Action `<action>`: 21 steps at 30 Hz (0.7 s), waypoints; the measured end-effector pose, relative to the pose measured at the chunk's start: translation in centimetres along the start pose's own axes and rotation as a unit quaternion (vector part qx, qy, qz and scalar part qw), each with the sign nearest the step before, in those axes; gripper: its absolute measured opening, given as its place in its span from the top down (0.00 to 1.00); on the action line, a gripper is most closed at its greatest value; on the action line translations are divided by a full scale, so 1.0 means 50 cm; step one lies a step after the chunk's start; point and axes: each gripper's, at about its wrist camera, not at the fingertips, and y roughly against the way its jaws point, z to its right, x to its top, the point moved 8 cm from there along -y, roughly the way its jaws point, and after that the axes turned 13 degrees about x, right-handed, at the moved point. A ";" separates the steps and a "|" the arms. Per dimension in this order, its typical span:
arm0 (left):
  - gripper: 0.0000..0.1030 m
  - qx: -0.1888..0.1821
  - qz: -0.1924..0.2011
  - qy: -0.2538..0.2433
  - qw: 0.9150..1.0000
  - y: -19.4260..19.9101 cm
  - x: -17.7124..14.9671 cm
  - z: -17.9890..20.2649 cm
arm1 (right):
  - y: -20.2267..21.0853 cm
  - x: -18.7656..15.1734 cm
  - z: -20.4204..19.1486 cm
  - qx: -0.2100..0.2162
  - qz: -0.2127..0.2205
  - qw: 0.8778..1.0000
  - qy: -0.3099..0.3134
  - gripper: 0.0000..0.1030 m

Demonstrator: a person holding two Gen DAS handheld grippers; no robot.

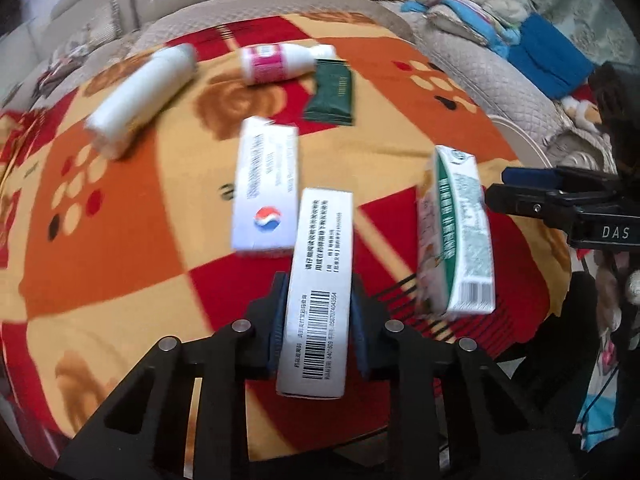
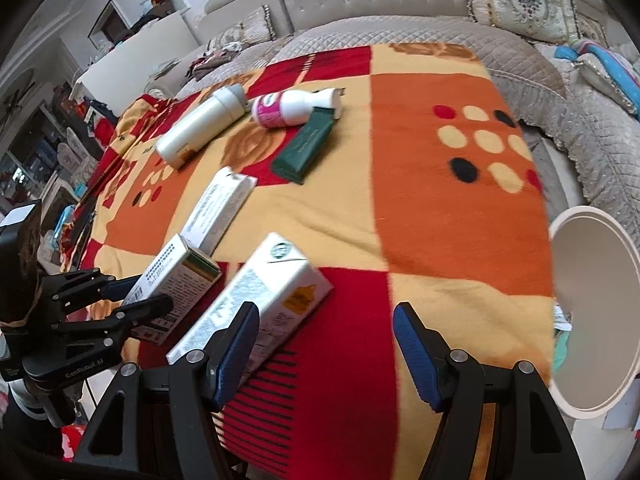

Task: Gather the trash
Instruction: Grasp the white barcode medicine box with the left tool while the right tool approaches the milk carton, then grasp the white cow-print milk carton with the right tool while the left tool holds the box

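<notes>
Fingers first: left gripper (image 1: 318, 332) is clamped on the barcode box (image 1: 320, 292), pads pinching its two long sides. Right gripper (image 2: 326, 354) is spread wide, nothing between its pads.

Biggest to smallest, all relative to the held box:
- blanket (image 2: 440, 152), checkered, covers the whole surface beneath it.
- white bin (image 2: 592, 312), far off to the right past the blanket edge; likely the drop target, which would explain the right gripper waiting open near it.
- white bottle (image 1: 140, 100), far beyond, left, lying down.
- green-and-white carton (image 1: 456, 232), just right of it, on the blanket.
- logo box (image 1: 266, 184), directly ahead, flat.
- pink-label bottle (image 1: 280, 62) and green sachet (image 1: 330, 94), furthest ahead.

Box long axis runs straight along the fingers, barcode end nearest the camera, far end pointing away toward the logo box. Looks lifted clear of the blanket, judging by the right wrist view.
</notes>
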 end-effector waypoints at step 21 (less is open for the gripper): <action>0.76 0.012 -0.001 0.074 0.997 -0.011 -0.039 -0.084 | -0.123 0.004 -0.084 -0.068 -0.078 0.990 0.101 0.28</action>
